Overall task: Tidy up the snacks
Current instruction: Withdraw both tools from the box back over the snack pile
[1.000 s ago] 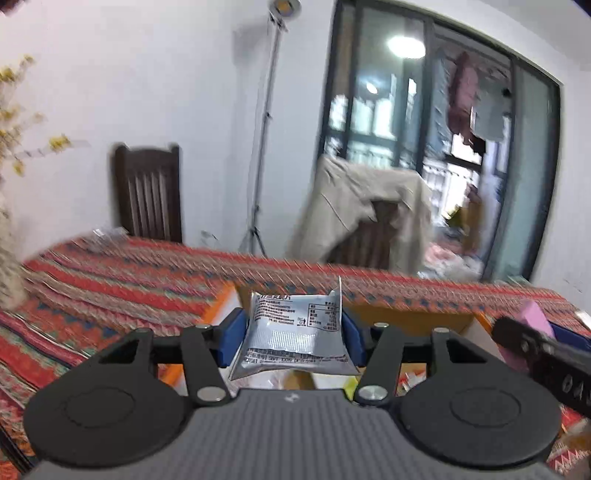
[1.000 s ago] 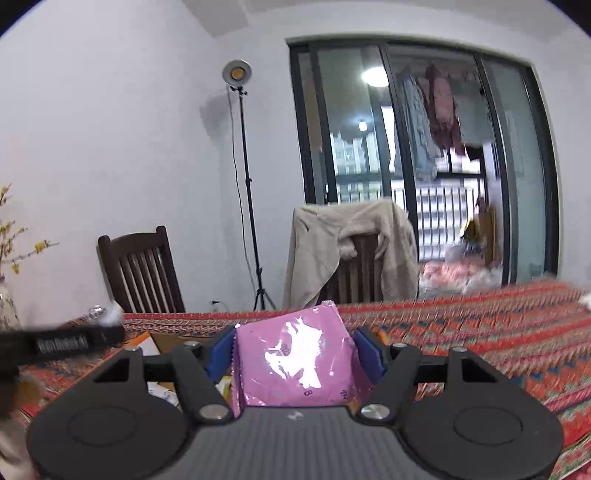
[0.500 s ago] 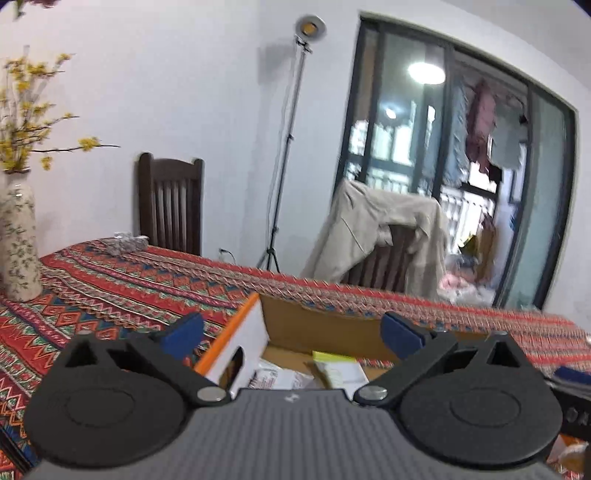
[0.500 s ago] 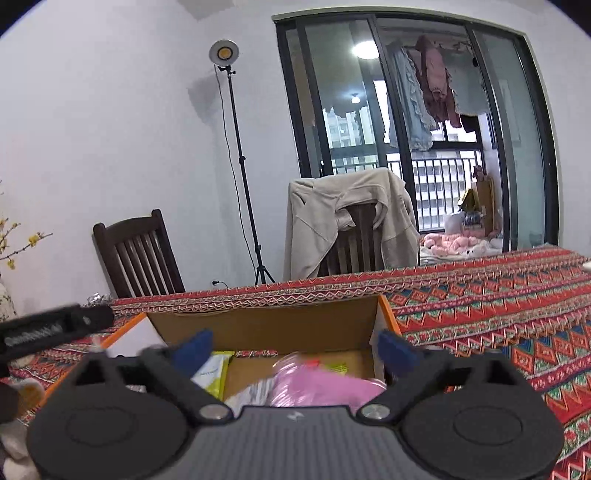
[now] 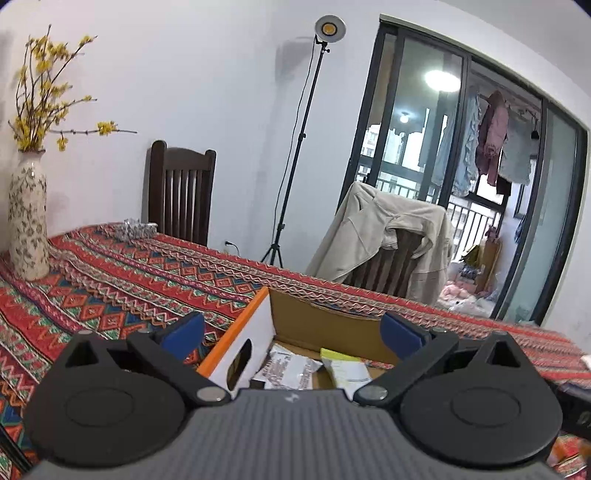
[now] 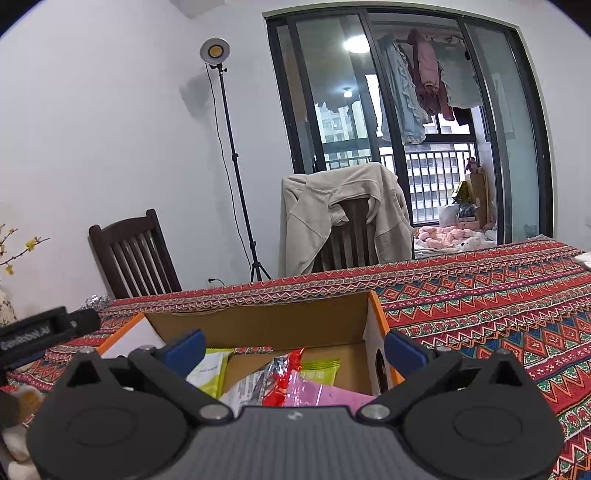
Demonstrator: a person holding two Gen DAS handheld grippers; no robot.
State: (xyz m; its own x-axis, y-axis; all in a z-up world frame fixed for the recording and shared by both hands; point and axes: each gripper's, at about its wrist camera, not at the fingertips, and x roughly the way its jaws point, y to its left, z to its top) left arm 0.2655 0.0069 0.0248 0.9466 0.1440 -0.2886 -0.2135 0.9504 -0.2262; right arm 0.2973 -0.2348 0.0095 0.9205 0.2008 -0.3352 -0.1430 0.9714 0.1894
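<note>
Several snack packets lie inside an open cardboard box (image 6: 258, 325) that stands on a table covered with a red patterned cloth (image 6: 498, 306). Seen from the right wrist: a pink packet (image 6: 325, 395) nearest the camera, a red-and-silver wrapper (image 6: 284, 373) touching it, a pale green packet (image 6: 210, 369) leaning at the left, a second green packet (image 6: 319, 371) behind. Seen from the left wrist: a silver printed packet (image 5: 288, 369) flat on the box floor, beside a yellow-green one (image 5: 343, 365). The box has orange edges and a white outer wall with a hand slot (image 5: 240, 360).

The left gripper (image 5: 291, 332) stands with its blue pads wide apart, nothing between them; its jaws have just been opening. The right gripper (image 6: 293, 349) is likewise spread, empty, above the box contents, its jaws also just opened.

Farther off: a flowered vase (image 5: 27, 218) with yellow blossom twigs at the table's left end, a dark wooden chair (image 5: 179, 195), a lamp on a tripod stand (image 5: 328, 29), a second chair draped with a beige jacket (image 6: 343, 218), and glass balcony doors (image 6: 424, 122) with hanging laundry beyond.
</note>
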